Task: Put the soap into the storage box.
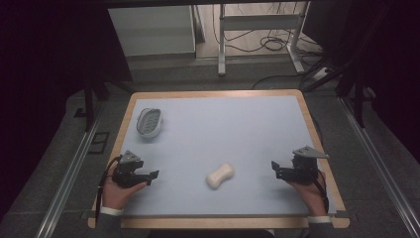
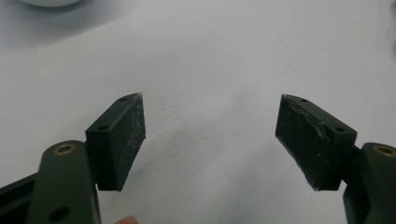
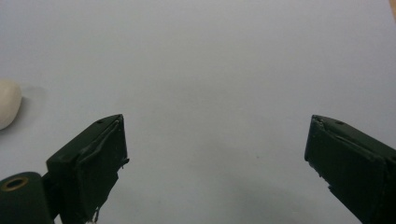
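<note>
Pale blue table (image 1: 257, 134) with a wooden edge. White peanut-shaped soap bar (image 1: 220, 175) lies flat between the two tongs, slightly nearer the left tongs (image 1: 152, 175), touching neither. Left tongs low on the near left, jaws spread wide, nothing between them. Right tongs (image 1: 275, 167) on the near right, jaws likewise released and bare, pointing toward the soap. White-rimmed grey soap dish (image 1: 149, 122) sits beyond the left tongs, well apart from the soap.

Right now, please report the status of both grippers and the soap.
Left gripper and right gripper open, empty. Soap lies between them, untouched. Nothing in the way.
</note>
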`<action>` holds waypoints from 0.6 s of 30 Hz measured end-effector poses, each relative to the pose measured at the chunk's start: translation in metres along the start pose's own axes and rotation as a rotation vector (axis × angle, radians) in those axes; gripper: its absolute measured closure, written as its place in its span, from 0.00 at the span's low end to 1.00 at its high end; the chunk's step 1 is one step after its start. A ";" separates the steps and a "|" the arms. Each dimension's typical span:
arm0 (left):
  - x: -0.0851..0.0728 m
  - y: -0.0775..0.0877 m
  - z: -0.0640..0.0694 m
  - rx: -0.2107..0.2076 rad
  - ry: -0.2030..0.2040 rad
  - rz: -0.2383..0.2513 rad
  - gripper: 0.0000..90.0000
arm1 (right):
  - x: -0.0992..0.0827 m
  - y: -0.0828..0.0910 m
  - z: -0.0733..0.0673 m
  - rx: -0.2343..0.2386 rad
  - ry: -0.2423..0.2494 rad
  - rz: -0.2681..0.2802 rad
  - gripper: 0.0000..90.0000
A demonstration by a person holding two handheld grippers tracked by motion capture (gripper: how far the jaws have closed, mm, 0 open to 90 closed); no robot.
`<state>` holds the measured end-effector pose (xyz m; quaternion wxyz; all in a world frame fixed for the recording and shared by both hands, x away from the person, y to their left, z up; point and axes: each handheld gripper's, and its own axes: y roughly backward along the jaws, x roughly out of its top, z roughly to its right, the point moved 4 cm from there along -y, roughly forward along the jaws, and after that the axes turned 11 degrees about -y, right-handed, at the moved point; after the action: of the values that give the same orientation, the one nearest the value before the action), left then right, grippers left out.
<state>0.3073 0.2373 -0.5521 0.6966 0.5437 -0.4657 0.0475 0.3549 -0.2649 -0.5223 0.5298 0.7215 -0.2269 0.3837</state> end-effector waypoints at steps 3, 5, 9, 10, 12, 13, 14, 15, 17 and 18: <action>-0.001 -0.001 0.001 -0.001 -0.004 -0.006 0.27 | 0.000 0.001 0.002 0.001 -0.009 0.001 0.07; -0.001 -0.001 0.001 -0.001 -0.002 -0.006 0.27 | 0.000 0.001 0.004 0.001 -0.008 -0.001 0.07; -0.001 0.002 0.002 0.005 0.001 0.001 0.27 | 0.000 0.002 0.006 -0.003 -0.006 -0.002 0.08; -0.001 0.004 0.002 0.008 0.003 0.005 0.27 | 0.001 0.005 0.007 -0.003 -0.002 0.006 0.08; -0.001 0.005 0.001 0.015 0.005 0.009 0.27 | 0.001 0.006 0.008 -0.003 0.000 0.007 0.08; 0.000 0.006 0.001 0.018 0.005 0.010 0.27 | 0.000 0.006 0.008 0.002 0.000 0.008 0.08; 0.000 0.006 0.001 0.018 0.005 0.010 0.27 | 0.000 0.006 0.008 0.002 0.000 0.008 0.08; 0.000 0.008 0.001 0.019 0.002 0.013 0.27 | -0.001 0.007 0.009 0.014 0.001 0.004 0.08; 0.001 0.009 0.001 0.022 0.004 0.017 0.27 | -0.001 0.006 0.009 0.018 -0.001 0.004 0.08; 0.001 0.010 0.000 0.024 0.006 0.018 0.27 | -0.002 0.006 0.010 0.025 0.002 0.003 0.08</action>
<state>0.3020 0.2406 -0.5448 0.6910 0.5477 -0.4678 0.0610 0.3529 -0.2766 -0.5216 0.5205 0.7272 -0.2228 0.3881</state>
